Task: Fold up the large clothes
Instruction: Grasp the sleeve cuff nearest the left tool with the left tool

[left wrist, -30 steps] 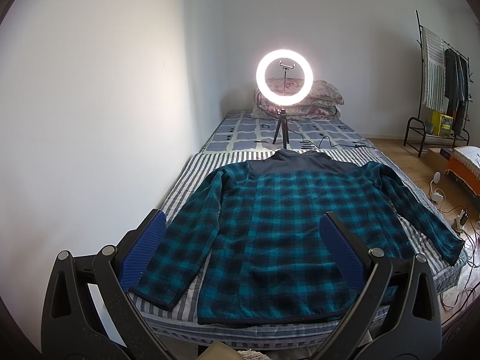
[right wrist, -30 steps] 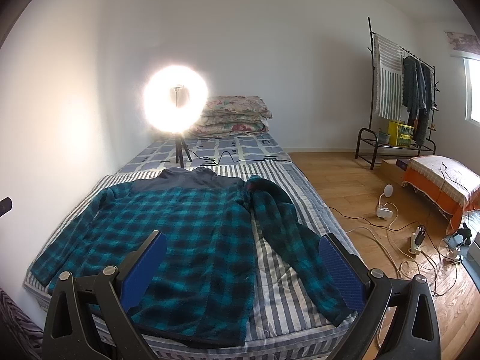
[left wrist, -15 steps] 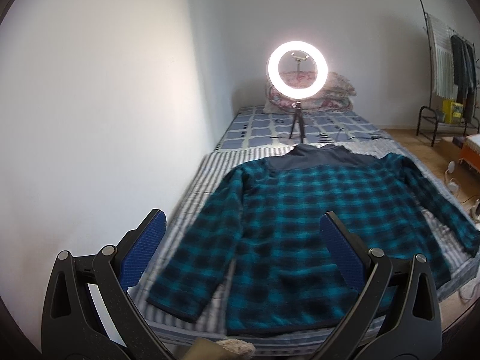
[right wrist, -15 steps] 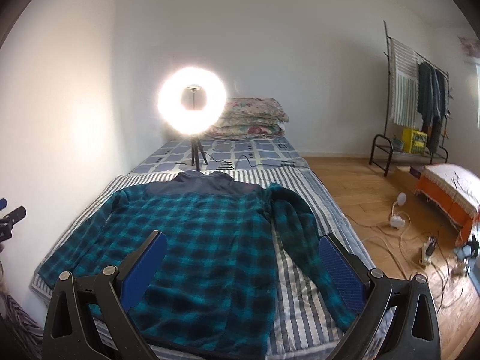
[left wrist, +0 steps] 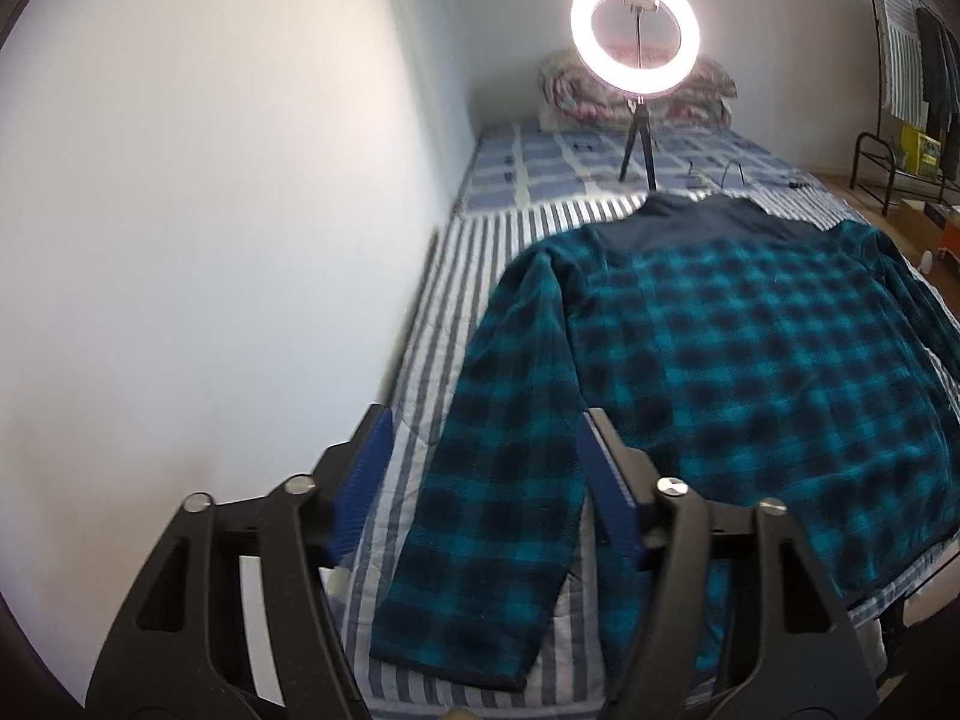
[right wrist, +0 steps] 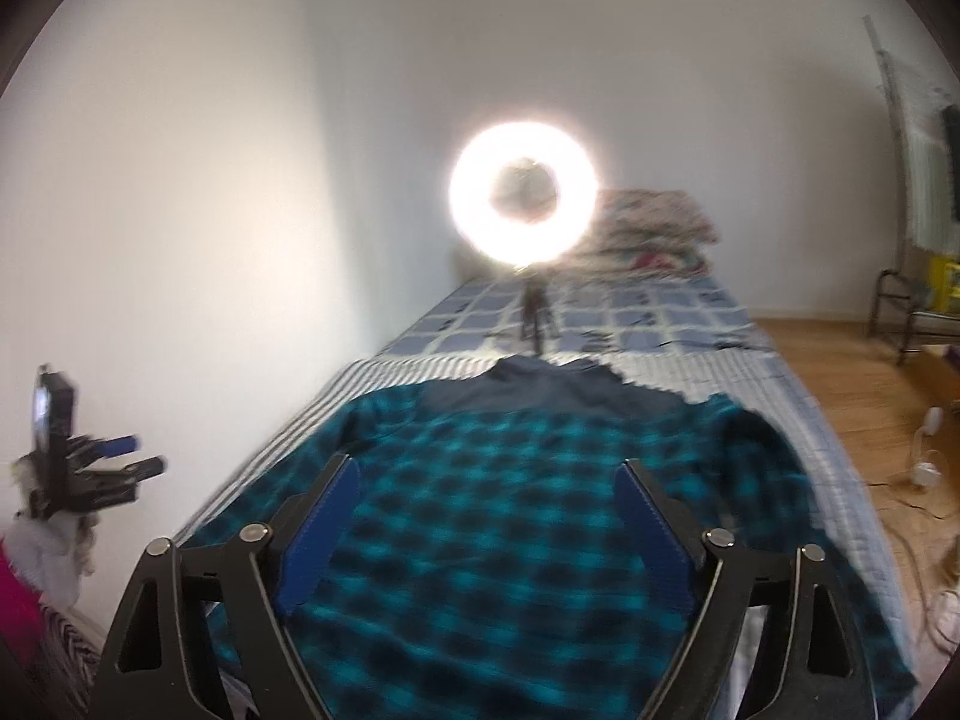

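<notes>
Plaid jacket [left wrist: 750,372] flat on bed [left wrist: 516,168], collar toward ring light [left wrist: 635,30], long axis along bed. Left gripper [left wrist: 486,474] jaws closing astride near sleeve, unclamped; right gripper [right wrist: 486,540] closing, empty.

Black tongs [left wrist: 486,468], blue pads [left wrist: 606,474], silver screws

No words, numbers or signs can be read anywhere in these pictures. The yellow box [left wrist: 921,147] on the rack by the far wall may have some print on it (it is too small and blurry to tell). The checked jacket [left wrist: 750,360] shows no tag or name, and the right wrist view is smeared all over.
</notes>
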`<state>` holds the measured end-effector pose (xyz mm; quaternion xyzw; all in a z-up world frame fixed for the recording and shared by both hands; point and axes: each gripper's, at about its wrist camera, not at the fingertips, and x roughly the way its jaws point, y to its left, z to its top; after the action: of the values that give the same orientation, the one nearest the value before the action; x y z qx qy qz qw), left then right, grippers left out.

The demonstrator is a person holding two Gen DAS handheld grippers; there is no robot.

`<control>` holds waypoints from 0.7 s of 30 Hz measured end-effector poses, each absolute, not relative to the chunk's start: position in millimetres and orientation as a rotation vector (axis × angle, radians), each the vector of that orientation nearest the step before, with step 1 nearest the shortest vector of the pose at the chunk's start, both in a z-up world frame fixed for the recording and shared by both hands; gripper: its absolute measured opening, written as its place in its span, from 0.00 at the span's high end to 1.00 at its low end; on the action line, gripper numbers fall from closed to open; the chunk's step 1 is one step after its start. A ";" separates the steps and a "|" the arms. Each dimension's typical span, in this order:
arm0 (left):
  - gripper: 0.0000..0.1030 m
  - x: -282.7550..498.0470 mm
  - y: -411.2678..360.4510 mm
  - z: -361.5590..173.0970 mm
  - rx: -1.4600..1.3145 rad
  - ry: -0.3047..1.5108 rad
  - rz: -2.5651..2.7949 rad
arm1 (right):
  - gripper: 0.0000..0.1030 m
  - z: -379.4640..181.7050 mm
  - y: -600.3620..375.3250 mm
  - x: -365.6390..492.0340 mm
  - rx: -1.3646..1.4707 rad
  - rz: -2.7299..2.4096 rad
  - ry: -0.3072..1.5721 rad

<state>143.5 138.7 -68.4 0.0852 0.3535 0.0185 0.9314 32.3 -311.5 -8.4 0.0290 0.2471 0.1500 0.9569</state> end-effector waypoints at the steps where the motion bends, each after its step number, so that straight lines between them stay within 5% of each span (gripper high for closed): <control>1: 0.47 151.6 142.5 -73.5 0.162 0.749 0.018 | 0.19 -17.1 -307.8 37.8 0.048 0.333 0.523; 3: 0.58 170.8 151.3 -88.2 0.130 0.811 -0.031 | 0.26 -31.8 -300.7 47.5 0.033 0.362 0.580; 7: 0.60 209.2 169.2 -120.9 -0.002 0.948 -0.121 | 0.38 -53.6 -302.5 69.0 0.095 0.418 0.695; 21: 0.65 276.0 210.8 -201.3 -0.010 1.121 -0.012 | 0.38 -65.3 -294.9 72.9 0.092 0.481 0.741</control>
<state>276.0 210.8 -201.3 -0.0045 0.5314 -0.0059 0.8471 72.9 -294.9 -65.3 0.0447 0.3585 0.2325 0.9030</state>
